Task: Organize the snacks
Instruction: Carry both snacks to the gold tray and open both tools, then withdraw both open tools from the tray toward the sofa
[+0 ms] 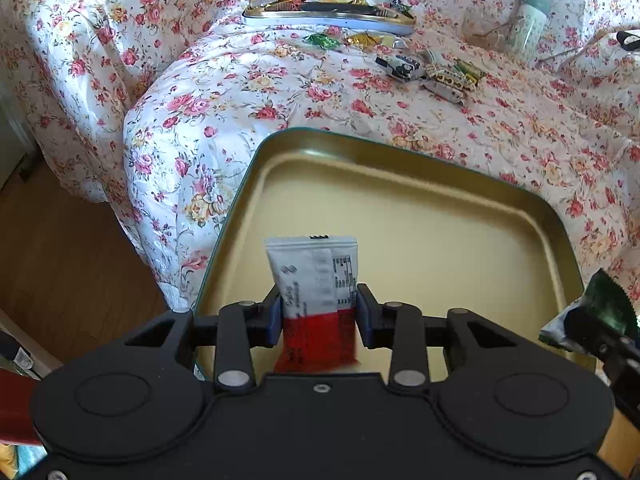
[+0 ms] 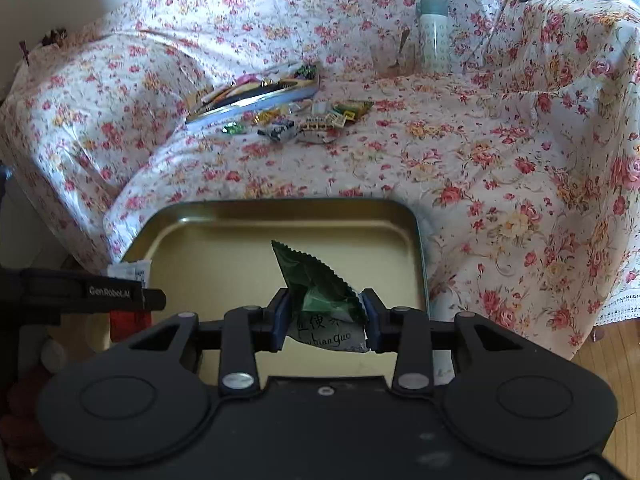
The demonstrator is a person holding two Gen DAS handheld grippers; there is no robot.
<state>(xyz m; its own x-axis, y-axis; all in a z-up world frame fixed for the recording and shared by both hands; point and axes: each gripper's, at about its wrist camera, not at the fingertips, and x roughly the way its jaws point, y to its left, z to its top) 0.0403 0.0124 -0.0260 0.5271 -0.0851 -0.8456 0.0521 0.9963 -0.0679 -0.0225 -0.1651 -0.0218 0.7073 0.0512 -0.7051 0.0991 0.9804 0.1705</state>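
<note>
left fingers (image 1: 320, 316): I'm pinching a red-and-white snack packet (image 1: 316, 280) across its middle, pads narrowed onto its sides, white end pointing forward, red end back toward the body.
right fingers (image 2: 325, 316): I'm clamping a green snack packet (image 2: 320, 292), crumpled between the pads, its zigzag-cut end sticking up and forward.
under both: I'm holding both packets over the open gold-lined tin (image 1: 420, 240), which is sitting on the near edge of the floral-covered bed (image 1: 460, 120); can't tell whether either packet is touching the tin floor.
tin contents: bare lining wherever I can see it, nothing lying loose.
step: I'm judging this as the drop-off, both packets carried in and hovering for release.
next move: probably lowering a little, spreading both pairs of fingers, letting the packets lie flat and apart, then backing out without snagging the rim.
left to do: loose snacks (image 2: 316, 120) are lying well apart, further up the bed, just beside a second flat tin (image 2: 256, 96) already stuffed with wrappers.
background: a pale bottle (image 2: 432, 36) and a glass (image 2: 392, 60) are standing behind them.
</note>
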